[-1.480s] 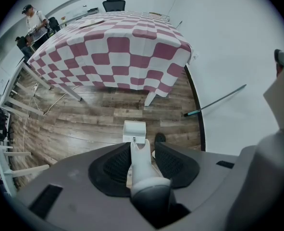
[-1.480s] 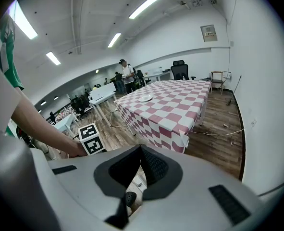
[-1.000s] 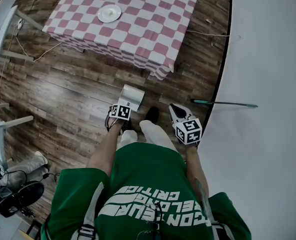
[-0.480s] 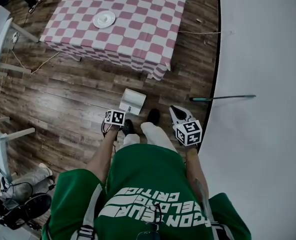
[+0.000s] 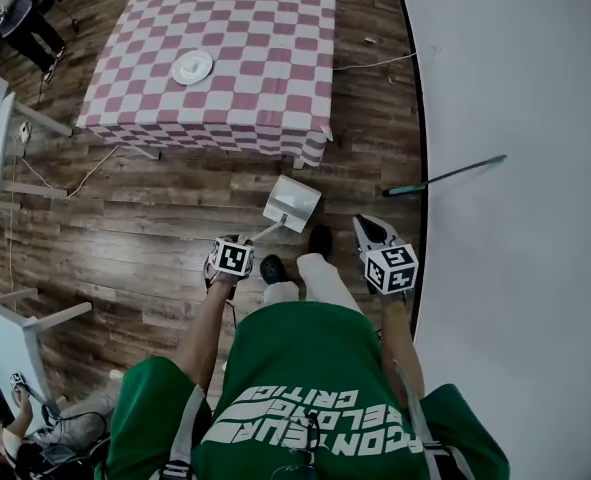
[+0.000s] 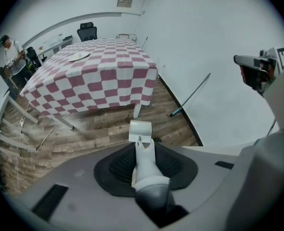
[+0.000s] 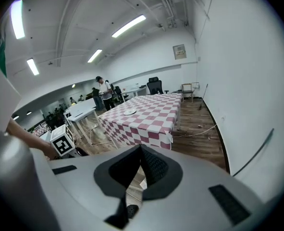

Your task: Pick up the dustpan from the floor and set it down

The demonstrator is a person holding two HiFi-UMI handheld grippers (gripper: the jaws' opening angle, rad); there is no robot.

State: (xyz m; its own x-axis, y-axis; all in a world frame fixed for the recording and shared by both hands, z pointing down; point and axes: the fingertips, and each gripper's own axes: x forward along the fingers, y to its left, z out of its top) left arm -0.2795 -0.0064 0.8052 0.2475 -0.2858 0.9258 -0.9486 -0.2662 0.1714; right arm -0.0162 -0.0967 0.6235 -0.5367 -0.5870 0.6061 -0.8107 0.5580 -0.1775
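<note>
White dustpan (image 5: 293,203): pan end sits over the wood floor (image 5: 145,218), just past the operator's shoes (image 5: 272,268), between them and the checked-cloth counter (image 5: 265,28). Head view doesn't settle whether the pan clears the floor; my guess is it's lifted.
L claw (image 6: 142,148): clenched on the dustpan handle, pads either side of the stem, pan hanging beyond the tips.
R claw (image 7: 141,148): tips together, nothing btwn them. Idle, on the wall side.
Key relation: dustpan's long axis runs straight out from L claw, w/ the handle at the claw and the pan at the far end, aimed toward the counter's near corner. L hand is the only one on it; R claw is well apart.
Step (my read): pickup done, set-down pending.
Room: open floor to the left of the pan. Cloth hem of the counter is near the pan's far edge. Pole (image 5: 445,176) leans on the white wall (image 5: 515,268) to the right.
Risk: pan rides on a long lever, so it could swing or clip the hem. Lower w/ pan flat, clear of shoes.
</note>
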